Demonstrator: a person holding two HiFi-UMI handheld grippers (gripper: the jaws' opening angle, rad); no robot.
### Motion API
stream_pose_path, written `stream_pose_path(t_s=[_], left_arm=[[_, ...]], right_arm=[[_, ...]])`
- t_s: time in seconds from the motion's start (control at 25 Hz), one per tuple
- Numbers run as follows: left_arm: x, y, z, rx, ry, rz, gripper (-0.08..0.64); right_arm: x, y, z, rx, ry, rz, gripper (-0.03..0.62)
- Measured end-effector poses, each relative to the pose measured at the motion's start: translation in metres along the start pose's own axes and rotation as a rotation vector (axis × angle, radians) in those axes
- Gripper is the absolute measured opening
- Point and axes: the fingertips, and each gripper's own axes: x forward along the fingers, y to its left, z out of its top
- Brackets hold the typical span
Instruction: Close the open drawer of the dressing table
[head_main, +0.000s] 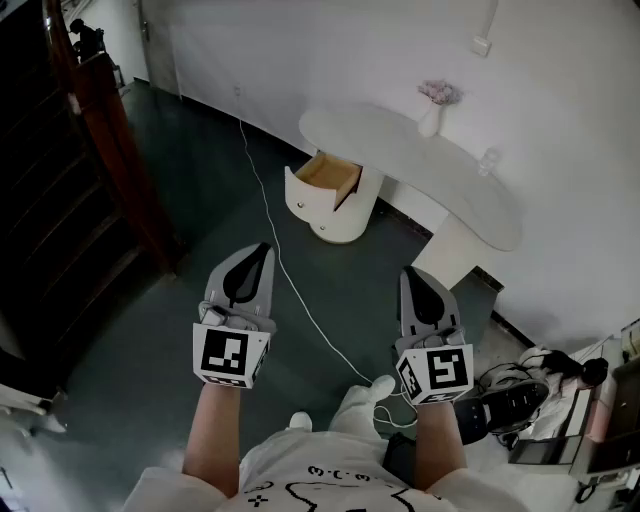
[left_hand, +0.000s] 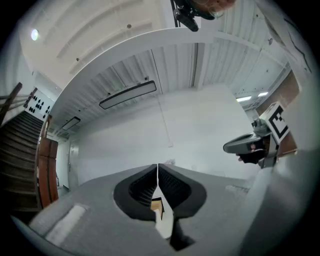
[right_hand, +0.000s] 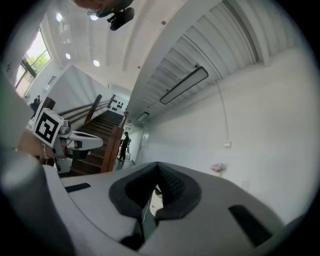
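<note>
The white dressing table (head_main: 470, 190) stands by the far wall in the head view. Its round drawer unit (head_main: 345, 222) has one drawer (head_main: 331, 176) pulled out, and the wooden inside shows. My left gripper (head_main: 262, 249) hovers over the dark floor well short of the drawer, jaws shut and empty. My right gripper (head_main: 415, 272) hangs level beside it, nearer the table's leg, also shut with nothing held. In the left gripper view the pads (left_hand: 171, 186) meet and a sliver of the wooden drawer (left_hand: 156, 205) shows below them. The right gripper view has its fingertips (right_hand: 158, 165) closed together.
A white cable (head_main: 283, 268) runs across the floor between the grippers toward the wall. A wooden staircase (head_main: 95, 140) rises at the left. On the table stands a vase of flowers (head_main: 435, 103). Bags and equipment (head_main: 540, 395) lie at the lower right. A person (right_hand: 124, 145) stands far off by the stairs.
</note>
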Motion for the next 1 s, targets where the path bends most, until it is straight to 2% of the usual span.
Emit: stream_pose_path(t_s=[0.28, 0.52, 0.68, 0.84, 1.0], left_arm=[[0.002, -0.002, -0.005, -0.001, -0.002, -0.032, 0.020], [0.017, -0.006, -0.014, -0.020, 0.023, -0.027, 0.020], [0.034, -0.014, -0.028, -0.036, 0.054, -0.078, 0.020], [0.058, -0.003, -0.045, -0.025, 0.077, -0.053, 0.020], [0.107, 0.007, -0.051, -0.024, 0.079, -0.041, 0.020]], right_arm=[[0.001, 0.005, 0.000, 0.006, -0.006, 0.008, -0.002], [0.010, -0.005, -0.009, 0.013, 0.004, 0.037, -0.002], [0.028, -0.020, -0.022, 0.030, 0.007, 0.038, -0.002], [0.051, -0.030, -0.034, 0.043, -0.001, 0.044, -0.002], [0.084, -0.056, -0.045, 0.068, 0.004, 0.036, -0.002]])
